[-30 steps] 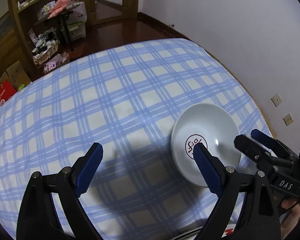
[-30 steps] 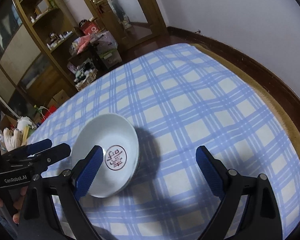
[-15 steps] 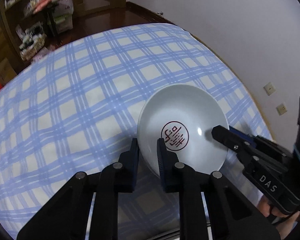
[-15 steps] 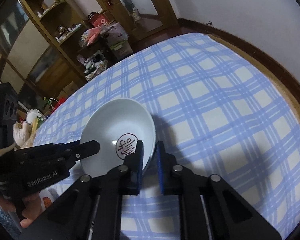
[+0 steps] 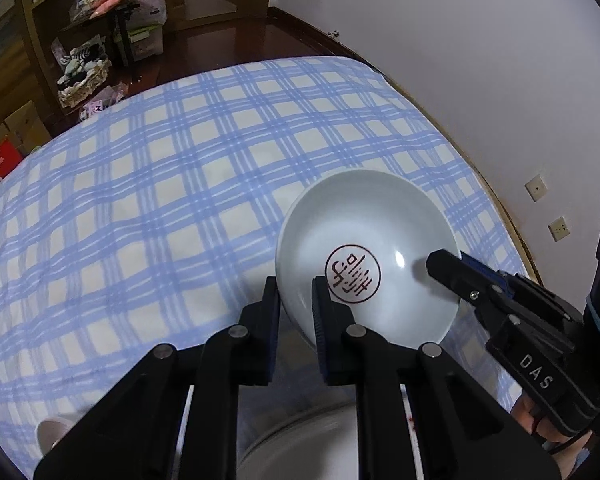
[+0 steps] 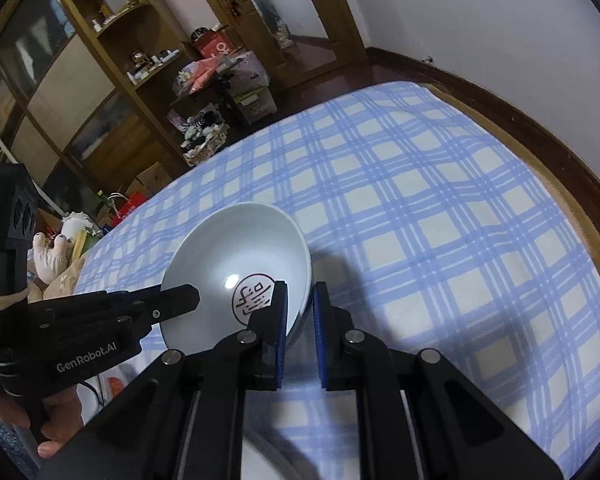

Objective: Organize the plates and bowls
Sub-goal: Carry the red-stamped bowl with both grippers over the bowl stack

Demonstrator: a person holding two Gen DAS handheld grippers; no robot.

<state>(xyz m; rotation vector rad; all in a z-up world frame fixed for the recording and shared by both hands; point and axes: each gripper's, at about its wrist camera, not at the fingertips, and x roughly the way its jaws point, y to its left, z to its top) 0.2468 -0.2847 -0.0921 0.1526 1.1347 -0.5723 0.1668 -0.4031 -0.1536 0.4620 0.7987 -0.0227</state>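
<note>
Both hand-held grippers pinch one white bowl (image 5: 364, 248) by its rim. Left hand-held gripper (image 5: 295, 300) grips the near left edge, one finger inside and one outside. Right hand-held gripper (image 6: 300, 308) grips the near right edge the same way. A red round mark (image 5: 353, 273) sits in the bottom of the bowl. It hangs tilted above the blue checked cloth (image 5: 140, 200) on the tabletop, near the white wall (image 5: 480, 60). A pale plate rim (image 5: 300, 432) shows below, close to the cameras.

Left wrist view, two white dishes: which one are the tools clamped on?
The bowl with the red seal inside: left tool and right tool pinch its rim. The plain dish at the bottom edge is ungripped.
</note>
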